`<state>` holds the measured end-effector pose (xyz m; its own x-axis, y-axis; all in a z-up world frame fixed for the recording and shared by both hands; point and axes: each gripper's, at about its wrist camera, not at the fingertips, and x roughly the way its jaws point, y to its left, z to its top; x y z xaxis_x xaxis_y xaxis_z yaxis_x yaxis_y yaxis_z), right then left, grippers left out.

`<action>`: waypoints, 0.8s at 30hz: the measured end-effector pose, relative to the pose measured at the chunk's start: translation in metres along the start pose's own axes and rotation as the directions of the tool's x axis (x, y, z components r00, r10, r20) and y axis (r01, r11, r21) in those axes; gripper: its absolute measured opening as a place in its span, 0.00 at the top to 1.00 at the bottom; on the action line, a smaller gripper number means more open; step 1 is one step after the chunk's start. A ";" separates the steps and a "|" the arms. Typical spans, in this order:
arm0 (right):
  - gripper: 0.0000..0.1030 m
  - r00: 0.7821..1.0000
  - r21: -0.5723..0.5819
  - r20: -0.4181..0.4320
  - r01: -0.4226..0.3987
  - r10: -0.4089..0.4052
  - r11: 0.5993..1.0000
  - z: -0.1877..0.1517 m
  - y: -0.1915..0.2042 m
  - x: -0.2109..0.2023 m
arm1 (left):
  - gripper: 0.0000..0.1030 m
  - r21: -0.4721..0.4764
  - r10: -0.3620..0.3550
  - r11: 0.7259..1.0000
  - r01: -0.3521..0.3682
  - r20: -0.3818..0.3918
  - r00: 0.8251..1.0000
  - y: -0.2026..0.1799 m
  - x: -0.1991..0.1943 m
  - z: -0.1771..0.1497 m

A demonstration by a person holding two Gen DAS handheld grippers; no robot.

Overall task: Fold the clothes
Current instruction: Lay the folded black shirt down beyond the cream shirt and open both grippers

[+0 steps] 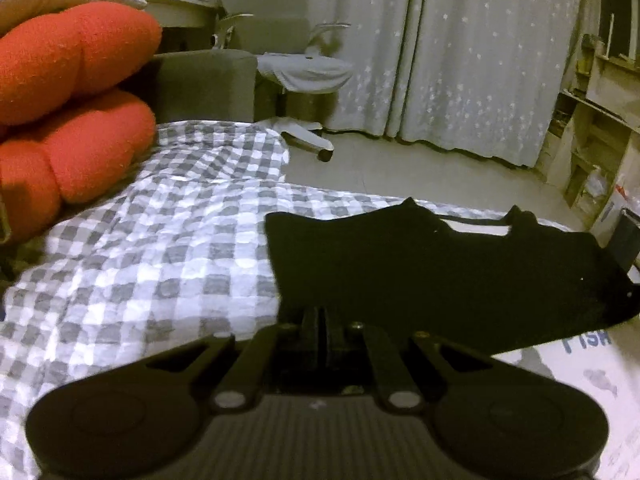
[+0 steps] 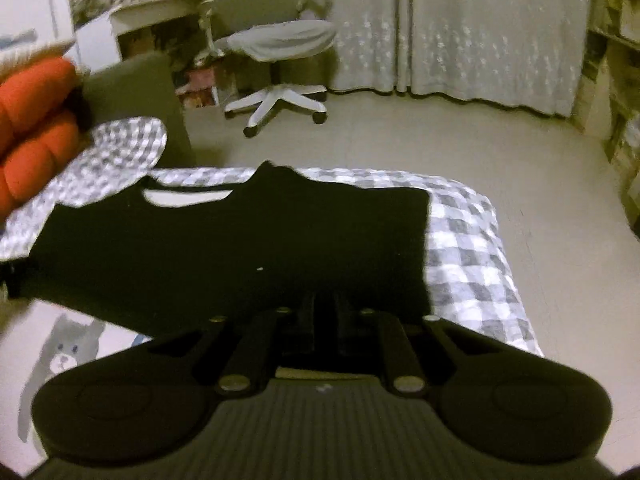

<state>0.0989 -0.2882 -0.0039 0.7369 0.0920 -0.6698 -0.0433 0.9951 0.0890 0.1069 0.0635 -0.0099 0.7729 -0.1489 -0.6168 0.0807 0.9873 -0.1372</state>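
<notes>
both hand-held grippers, left (image 1: 320, 316) and right (image 2: 324, 304), pinched closed on black garment's (image 2: 240, 248) near edge, raised over checkered bed (image 1: 160, 240), fold unfinished.

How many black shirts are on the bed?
1. The black shirt is spread over the checkered bed cover, with the left gripper and right gripper each shut on its near edge. Others may be hidden.
</notes>
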 end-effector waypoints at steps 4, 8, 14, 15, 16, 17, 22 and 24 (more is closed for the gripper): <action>0.89 1.000 0.028 0.005 0.021 -0.021 0.999 -0.003 -0.013 -0.008 | 0.94 -0.045 -0.009 0.999 0.008 -0.005 1.000 0.012 -0.005 0.002; 0.88 0.999 0.034 0.022 0.023 -0.024 0.999 -0.002 -0.014 -0.021 | 0.94 -0.089 -0.018 0.996 0.017 -0.010 1.000 0.024 -0.009 0.004; 0.82 0.998 0.002 0.036 -0.052 0.052 0.999 -0.001 0.000 -0.037 | 0.94 -0.055 -0.039 0.998 0.039 0.003 0.999 0.015 -0.022 0.004; 0.82 0.998 -0.009 0.022 -0.065 0.065 0.998 -0.003 0.003 -0.036 | 0.94 -0.036 -0.042 0.998 0.042 0.000 0.999 0.011 -0.023 0.001; 0.82 0.997 -0.028 0.004 -0.073 0.073 0.997 -0.006 0.008 -0.033 | 0.94 -0.014 -0.040 0.999 0.040 -0.004 0.999 0.006 -0.024 -0.002; 0.82 0.997 -0.047 -0.014 -0.082 0.082 0.995 -0.009 0.012 -0.031 | 0.94 0.011 -0.035 0.999 0.035 -0.006 0.999 0.001 -0.025 -0.006; 0.83 0.990 -0.131 -0.091 -0.121 0.110 0.984 -0.023 0.034 -0.026 | 0.94 0.080 0.027 0.996 -0.028 0.012 1.000 -0.005 -0.036 -0.018; 0.83 0.991 -0.162 -0.097 -0.109 0.095 0.981 -0.030 0.040 -0.029 | 0.94 0.055 0.043 0.998 -0.044 0.017 0.999 -0.001 -0.042 -0.019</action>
<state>0.0557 -0.2501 -0.0026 0.6606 0.1888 -0.7266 -0.2323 0.9718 0.0413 0.0625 0.0679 0.0013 0.7863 -0.1056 -0.6088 0.0818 0.9944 -0.0669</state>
